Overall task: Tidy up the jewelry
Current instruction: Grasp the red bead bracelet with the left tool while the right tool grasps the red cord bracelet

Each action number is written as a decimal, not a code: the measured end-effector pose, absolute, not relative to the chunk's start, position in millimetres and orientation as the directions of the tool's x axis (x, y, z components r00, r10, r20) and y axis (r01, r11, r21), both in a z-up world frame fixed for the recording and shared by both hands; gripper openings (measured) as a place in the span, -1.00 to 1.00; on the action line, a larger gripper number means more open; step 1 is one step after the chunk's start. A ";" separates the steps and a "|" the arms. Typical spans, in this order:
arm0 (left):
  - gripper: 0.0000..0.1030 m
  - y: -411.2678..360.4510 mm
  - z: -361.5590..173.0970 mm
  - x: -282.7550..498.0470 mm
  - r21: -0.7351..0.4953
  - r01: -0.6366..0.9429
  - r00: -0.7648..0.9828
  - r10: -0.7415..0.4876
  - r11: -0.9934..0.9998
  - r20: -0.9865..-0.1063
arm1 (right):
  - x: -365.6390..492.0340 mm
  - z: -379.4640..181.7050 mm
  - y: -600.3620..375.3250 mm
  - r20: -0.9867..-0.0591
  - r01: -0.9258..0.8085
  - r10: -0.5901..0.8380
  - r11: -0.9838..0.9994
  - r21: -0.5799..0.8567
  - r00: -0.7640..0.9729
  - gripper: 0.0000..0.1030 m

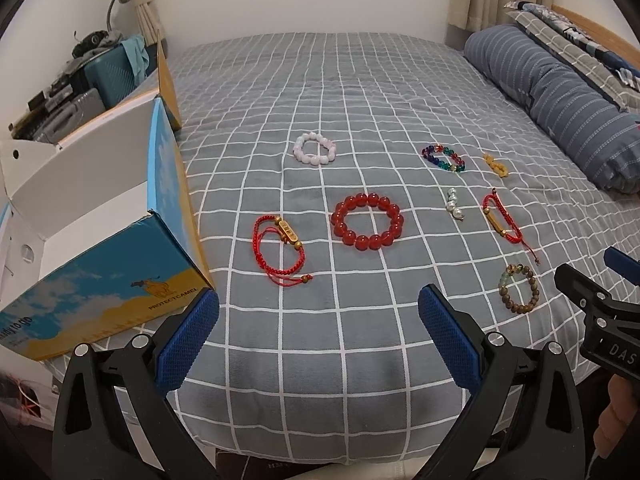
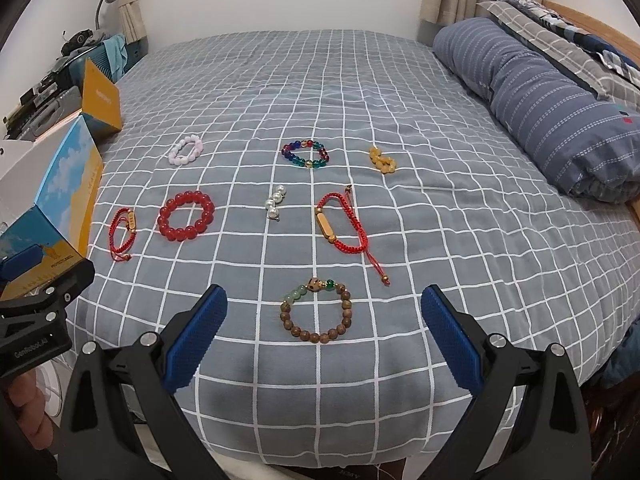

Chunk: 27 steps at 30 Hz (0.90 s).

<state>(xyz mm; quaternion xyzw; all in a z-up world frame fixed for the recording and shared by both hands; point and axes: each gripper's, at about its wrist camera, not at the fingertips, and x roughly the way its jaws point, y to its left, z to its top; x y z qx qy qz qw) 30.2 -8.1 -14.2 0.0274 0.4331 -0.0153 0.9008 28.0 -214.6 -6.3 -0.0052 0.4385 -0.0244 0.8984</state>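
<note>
Several bracelets lie spread on a grey checked bedspread point(image 1: 360, 80). Near my open left gripper point(image 1: 320, 320) are a red cord bracelet point(image 1: 280, 248) and a big red bead bracelet point(image 1: 367, 219); a pale pink one point(image 1: 314, 149) lies farther off. My open right gripper point(image 2: 323, 320) hovers just short of a brown wooden bead bracelet point(image 2: 317, 312). Beyond that bracelet lie a second red cord bracelet point(image 2: 340, 224), white pearls point(image 2: 275, 202), a multicolour bead bracelet point(image 2: 306, 153) and a yellow bead piece point(image 2: 383, 160). An open blue-and-yellow cardboard box point(image 1: 100, 216) stands at the left. Both grippers hold nothing.
A rolled striped blue quilt point(image 2: 560, 120) and pillows lie along the bed's right side. Suitcases and clutter point(image 1: 80, 92) with a lamp stand beyond the box at the left. A hand point(image 1: 616, 420) holds the right gripper's handle. The bed's front edge runs just under both grippers.
</note>
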 end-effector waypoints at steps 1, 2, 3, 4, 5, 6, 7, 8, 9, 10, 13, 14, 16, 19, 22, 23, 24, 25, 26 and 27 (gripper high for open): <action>0.89 -9.2 -14.2 32.4 0.032 0.056 0.623 -0.010 0.998 -0.782 | 30.1 -5.2 -214.4 -0.789 0.034 -0.042 0.999 -0.027 0.613 0.82; 0.89 -10.6 -13.8 34.1 0.030 0.063 0.625 -0.016 0.998 -0.781 | 32.6 -3.2 -214.2 -0.788 0.028 -0.035 0.999 -0.022 0.615 0.82; 0.89 -13.4 -12.3 38.9 0.030 0.077 0.630 -0.025 0.997 -0.776 | 36.6 0.6 -214.2 -0.783 0.023 -0.031 1.000 -0.021 0.621 0.82; 0.89 -15.9 -10.8 43.6 0.030 0.086 0.634 -0.031 0.996 -0.773 | 40.7 4.4 -214.2 -0.777 0.019 -0.031 1.000 -0.025 0.629 0.82; 0.89 -17.5 -9.4 49.4 0.025 0.091 0.636 -0.038 0.996 -0.771 | 47.2 8.8 -214.7 -0.771 0.011 -0.030 1.000 -0.030 0.636 0.82; 0.89 -19.3 -7.2 58.3 0.013 0.096 0.640 -0.051 0.995 -0.767 | 52.3 10.5 -215.0 -0.771 0.005 -0.028 0.999 -0.031 0.636 0.82; 0.89 -20.8 -5.8 66.3 0.004 0.101 0.642 -0.062 0.995 -0.764 | 58.0 12.2 -215.7 -0.772 -0.001 -0.023 1.000 -0.031 0.635 0.82; 0.89 -23.2 -5.4 75.6 0.000 0.107 0.641 -0.069 0.994 -0.765 | 66.3 13.3 -216.8 -0.773 -0.014 -0.009 1.000 -0.023 0.634 0.82; 0.89 -25.6 -5.9 82.4 0.001 0.111 0.638 -0.070 0.994 -0.767 | 73.8 12.0 -217.9 -0.778 -0.023 0.000 1.000 -0.019 0.628 0.82; 0.89 -28.4 -7.3 91.6 0.000 0.117 0.633 -0.074 0.993 -0.771 | 79.9 10.6 -218.8 -0.783 -0.028 0.005 0.999 -0.016 0.622 0.82; 0.89 -37.1 -15.3 116.2 0.003 0.140 0.619 -0.085 0.990 -0.781 | 104.2 -4.3 -224.0 -0.812 -0.034 0.019 0.999 -0.001 0.584 0.74; 0.89 -39.7 -19.3 123.4 0.011 0.145 0.613 -0.081 0.989 -0.786 | 110.9 -10.2 -226.7 -0.820 -0.031 0.018 1.000 0.000 0.571 0.73; 0.89 -46.8 -33.2 140.9 0.034 0.172 0.587 -0.075 0.985 -0.806 | 124.7 -24.3 -232.5 -0.837 -0.028 0.023 1.000 0.010 0.547 0.71; 0.89 -51.5 -58.7 164.6 -0.016 0.224 0.510 -0.131 0.974 -0.850 | 139.5 -42.2 -240.7 -0.855 -0.010 0.019 1.000 0.016 0.518 0.68; 0.89 -48.8 -77.6 179.0 -0.024 0.188 0.485 -0.114 0.982 -0.867 | 148.8 -55.6 -246.3 -0.871 0.003 0.025 1.000 0.031 0.491 0.65; 0.89 -49.6 -82.7 182.5 -0.026 0.186 0.483 -0.114 0.982 -0.868 | 151.2 -60.6 -246.9 -0.876 0.002 0.026 1.000 0.031 0.482 0.65; 0.89 -51.1 -85.5 184.2 -0.029 0.193 0.478 -0.120 0.981 -0.870 | 153.5 -64.2 -247.3 -0.880 0.005 0.022 1.000 0.028 0.475 0.65; 0.89 -53.7 -89.1 186.0 -0.027 0.201 0.472 -0.122 0.979 -0.873 | 154.6 -66.9 -247.6 -0.882 0.007 0.017 1.000 0.023 0.472 0.63; 0.89 -56.0 -91.7 187.3 -0.027 0.204 0.467 -0.121 0.979 -0.876 | 156.2 -69.3 -247.9 -0.883 0.007 0.013 1.000 0.019 0.469 0.62; 0.89 -57.2 -93.4 188.1 -0.029 0.207 0.466 -0.124 0.978 -0.876 | 157.2 -72.7 -248.5 -0.887 0.008 0.016 1.000 0.022 0.461 0.60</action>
